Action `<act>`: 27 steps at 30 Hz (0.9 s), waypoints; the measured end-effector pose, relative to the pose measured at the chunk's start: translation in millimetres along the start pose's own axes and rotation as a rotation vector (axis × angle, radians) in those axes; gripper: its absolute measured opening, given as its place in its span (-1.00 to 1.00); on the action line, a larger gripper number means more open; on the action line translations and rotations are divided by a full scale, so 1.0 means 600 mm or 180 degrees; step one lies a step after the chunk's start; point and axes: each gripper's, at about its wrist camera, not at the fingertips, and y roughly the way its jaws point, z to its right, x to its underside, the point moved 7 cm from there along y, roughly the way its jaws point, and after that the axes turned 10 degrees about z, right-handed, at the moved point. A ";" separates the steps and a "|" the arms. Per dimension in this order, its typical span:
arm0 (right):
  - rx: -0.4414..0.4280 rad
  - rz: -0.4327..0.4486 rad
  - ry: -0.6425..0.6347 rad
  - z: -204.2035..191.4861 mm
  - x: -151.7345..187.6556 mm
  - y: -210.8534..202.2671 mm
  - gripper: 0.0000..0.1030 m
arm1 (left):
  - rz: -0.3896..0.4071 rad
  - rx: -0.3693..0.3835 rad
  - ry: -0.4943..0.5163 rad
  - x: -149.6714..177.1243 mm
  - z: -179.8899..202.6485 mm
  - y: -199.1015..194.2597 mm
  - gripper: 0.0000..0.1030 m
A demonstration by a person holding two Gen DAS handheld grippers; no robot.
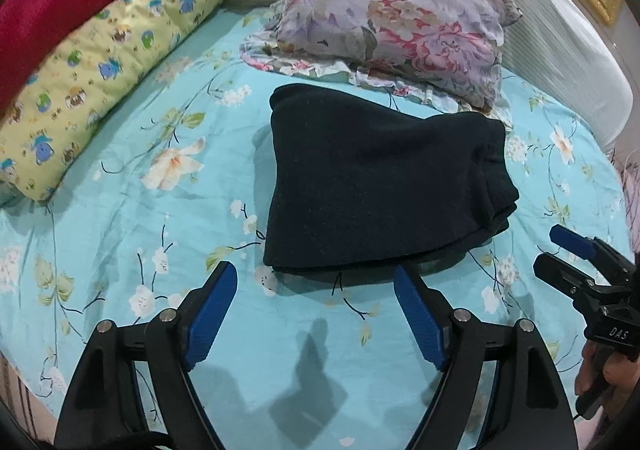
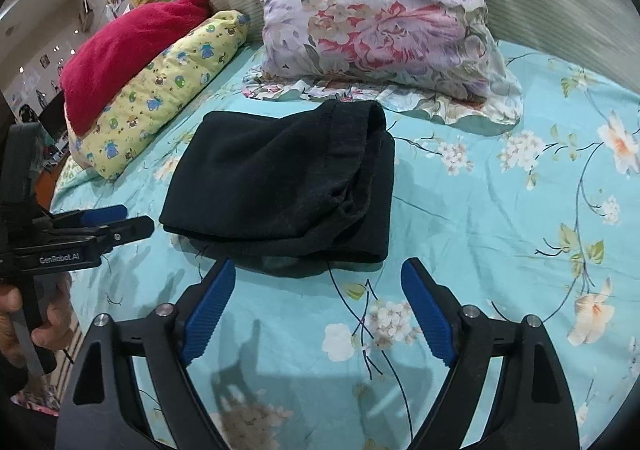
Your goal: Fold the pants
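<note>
left tool (image 1: 314,272) open, empty; folded pants (image 1: 380,185) just beyond; untouched

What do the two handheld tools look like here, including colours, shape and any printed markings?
Both match: black curved frames with silver pivot screws and blue ribbed pads on two fingers. The left tool shows white "GenRobot.AI" lettering on its side in the right wrist view; the right tool shows "DAS" in the left wrist view. A bare hand grips each handle; no sleeve is clearly visible.
</note>
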 end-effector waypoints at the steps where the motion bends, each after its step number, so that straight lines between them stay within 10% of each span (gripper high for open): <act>1: 0.0000 -0.0001 -0.0013 -0.003 0.001 -0.001 0.67 | 0.0006 -0.0021 0.0024 0.002 0.001 -0.002 0.58; 27: 0.0221 0.0159 -0.0250 -0.030 0.029 0.003 0.73 | 0.0175 -0.0409 0.0268 0.042 -0.010 -0.008 0.59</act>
